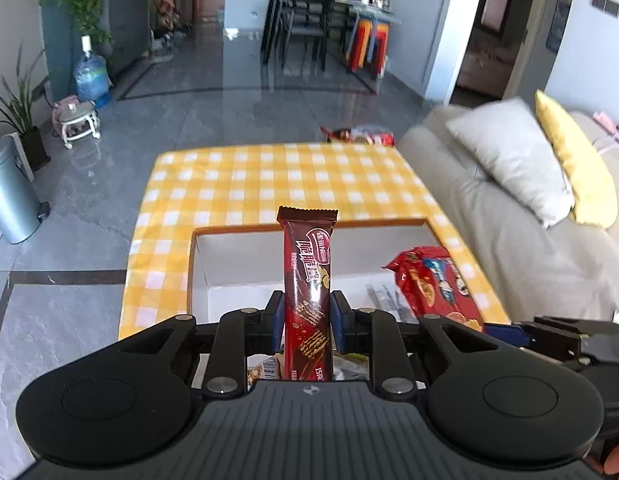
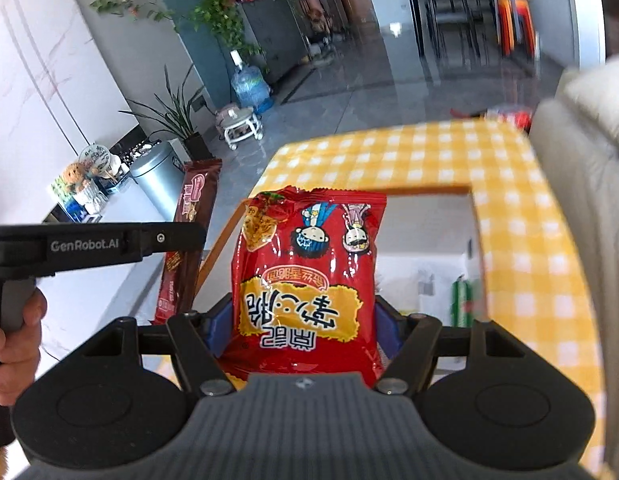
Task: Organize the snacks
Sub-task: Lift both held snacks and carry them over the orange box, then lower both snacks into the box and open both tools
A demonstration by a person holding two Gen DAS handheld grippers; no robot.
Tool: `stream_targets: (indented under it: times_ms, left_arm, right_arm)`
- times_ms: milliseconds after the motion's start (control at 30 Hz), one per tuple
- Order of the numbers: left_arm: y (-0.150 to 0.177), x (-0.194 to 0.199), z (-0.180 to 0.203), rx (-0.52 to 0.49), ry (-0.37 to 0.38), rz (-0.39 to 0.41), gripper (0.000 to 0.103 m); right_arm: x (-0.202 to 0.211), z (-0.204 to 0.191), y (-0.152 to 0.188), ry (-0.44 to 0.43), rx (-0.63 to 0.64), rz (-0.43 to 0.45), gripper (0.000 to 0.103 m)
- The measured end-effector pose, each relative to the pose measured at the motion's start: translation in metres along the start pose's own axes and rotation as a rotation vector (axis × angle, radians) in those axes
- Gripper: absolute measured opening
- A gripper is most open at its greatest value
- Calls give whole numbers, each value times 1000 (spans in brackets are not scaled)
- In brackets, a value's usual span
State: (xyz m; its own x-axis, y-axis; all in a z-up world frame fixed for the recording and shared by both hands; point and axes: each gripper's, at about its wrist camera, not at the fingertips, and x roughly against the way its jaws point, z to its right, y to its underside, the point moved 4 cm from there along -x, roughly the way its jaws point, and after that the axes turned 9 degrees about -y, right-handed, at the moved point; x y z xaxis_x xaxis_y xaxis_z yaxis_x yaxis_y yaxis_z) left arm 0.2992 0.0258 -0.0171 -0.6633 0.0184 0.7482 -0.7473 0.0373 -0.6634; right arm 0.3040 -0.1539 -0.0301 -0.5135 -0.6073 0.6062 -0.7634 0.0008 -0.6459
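**Snacks lifted in both grippers above the box**

Snacks, two of them, are held clear of the white box [image 1: 237,256] that stands on the yellow-checked tabletop [image 1: 269,176]. The wafer bar [image 1: 307,280] stands upright between the jaws of the left gripper [image 1: 307,320], which are drawn narrow and press its lower half from both sides; its crimped top end rises well beyond the jaw tips. Gripping low on the long axis keeps the slim bar steady and leaves its free end leading, which would suit sliding it into place. The red snack bag [image 2: 305,276] sits between the jaws of the right gripper [image 2: 305,328], which stand fairly wide because the puffed bag fills the gap; the blue pads bear on its two side edges and its printing faces the camera upside down. More packets lie beneath the left jaws, though they are too hidden to identify, and further red wrappers [image 1: 361,134] rest beyond the far edge of the tabletop.

Both grippers point forward and downward, side by side above the near part of the box, each visible at the edge of the other's view. In the right wrist view, a hand [image 2: 13,344] wraps the left gripper's handle. Both snacks appear to be in transit, neither yet set down.
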Motion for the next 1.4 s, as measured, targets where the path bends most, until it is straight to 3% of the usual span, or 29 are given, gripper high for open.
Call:
stream_targets:
  times_ms: [200,533,1033,1400]
  left_arm:
    - [5,-46,0,-71,-41,-95,26]
    - [7,-102,-8,-212,-124,-231,26]
    - [15,-135,-2,-355,-170,-318,26]
    - [15,-136,-4,-351,-193,-336,30]
  right_arm:
    - [-48,16,-12,-17,-58,-84,67]
    - [-117,21,-25,63,40,-213,67]
    - [-175,46,-31,65,57,-354,69]
    - [-180,46,-33,80,104,-363,74]
